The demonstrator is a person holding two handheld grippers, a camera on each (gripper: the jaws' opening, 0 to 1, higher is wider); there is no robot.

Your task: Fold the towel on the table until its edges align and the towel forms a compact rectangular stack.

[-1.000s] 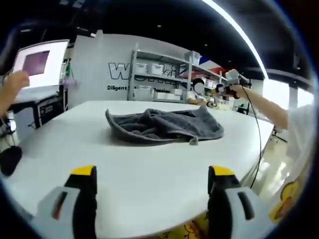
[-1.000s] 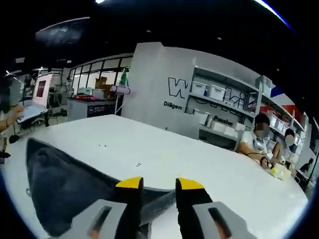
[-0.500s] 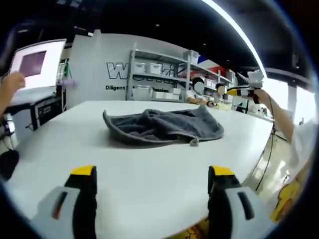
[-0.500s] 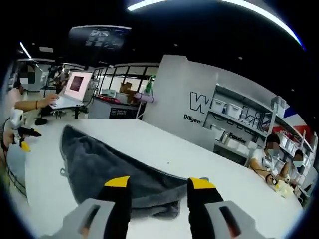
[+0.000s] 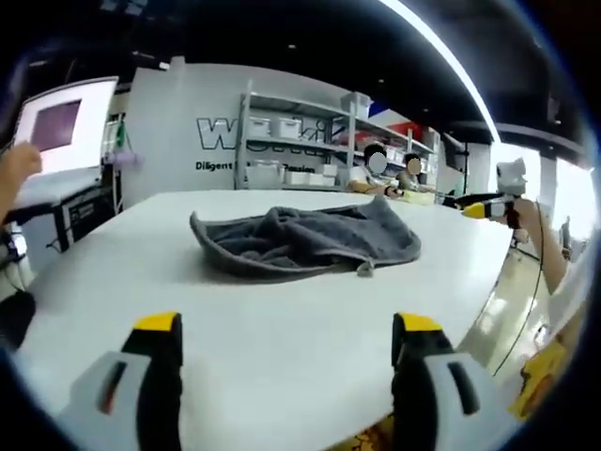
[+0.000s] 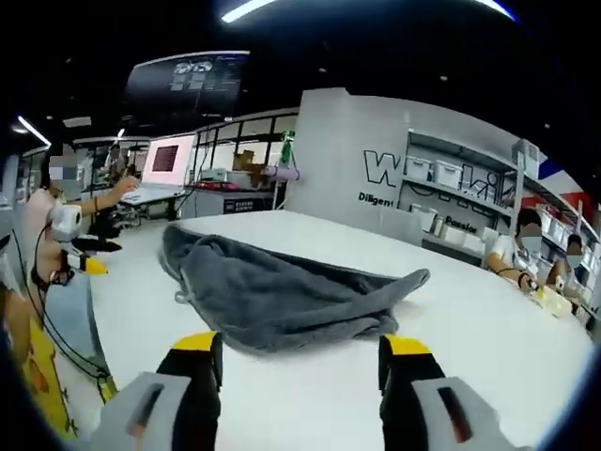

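Grey terry cloth, thick and limp: the towel [image 5: 305, 240] lying in a rumpled heap near the middle of the white tabletop [image 5: 282, 329], nowhere near a neat rectangle yet. Soft, light, sure to sag and drag when lifted; not fragile, not slippery against the tabletop by the look of it. In the right gripper view the towel [image 6: 282, 301] showing a rolled hem along its near side, a small hanging loop on the edge facing the seated person, and a pointed corner sticking out toward the shelving. Best taken at two corners or along a hem, pinching a single layer so the bundle opens out rather than lifting as a lump; which folds hide the other corners cannot be told.

Left tongs [image 5: 286, 324] spread wide, empty, short of the towel over bare tabletop. Right tongs [image 6: 300, 343] also wide apart, empty, just short of the towel's near hem.

Beyond the towel, a wall with lettering and shelving [image 5: 300, 141] stacked with bins, people seated past the far edge. A laptop screen [image 5: 58, 122] on a separate desk off to one side. A person [image 6: 56, 225] beside the tabletop edge, with cables hanging near. Nothing on the tabletop between either tongs and the towel.
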